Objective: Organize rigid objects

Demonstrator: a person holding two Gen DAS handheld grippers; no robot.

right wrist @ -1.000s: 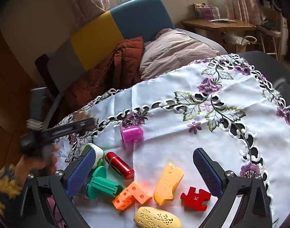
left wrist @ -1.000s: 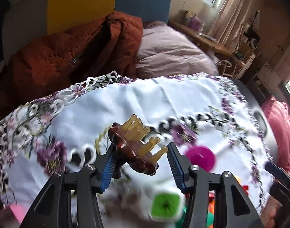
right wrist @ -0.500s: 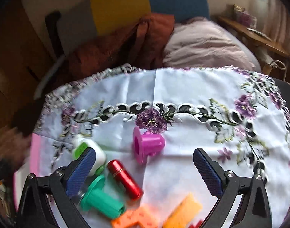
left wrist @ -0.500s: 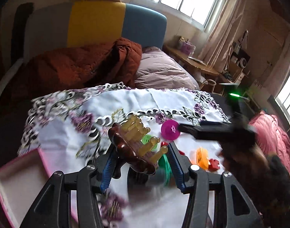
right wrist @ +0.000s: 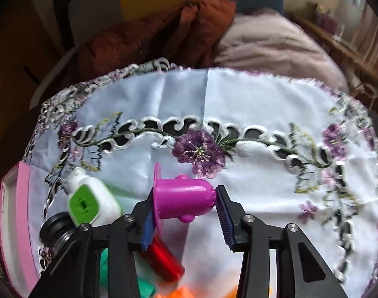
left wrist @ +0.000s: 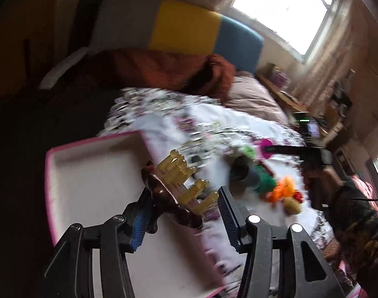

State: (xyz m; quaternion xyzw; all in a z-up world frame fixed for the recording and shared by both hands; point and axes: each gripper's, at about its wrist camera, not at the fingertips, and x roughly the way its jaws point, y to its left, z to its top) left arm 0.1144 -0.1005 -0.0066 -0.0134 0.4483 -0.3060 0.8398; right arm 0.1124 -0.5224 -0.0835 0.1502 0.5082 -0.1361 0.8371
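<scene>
Right gripper [right wrist: 186,213] is closing endwise on the magenta flanged plastic cup [right wrist: 182,197] near the embroidered tablecloth's [right wrist: 251,94] front edge, risking squirt-out; left gripper [left wrist: 184,214] is holding the brown-and-amber plastic hair claw [left wrist: 179,188].

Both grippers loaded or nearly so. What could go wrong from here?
1. The left gripper holds the brown hair claw clip with amber teeth by one side only, over the pink-rimmed white tray; it may twist or drop early.
2. The right gripper is closing end-on across the magenta flanged plastic cup, lying on its side; it may squirt out.
3. The red metallic cylinder beside its left finger may get knocked.
</scene>
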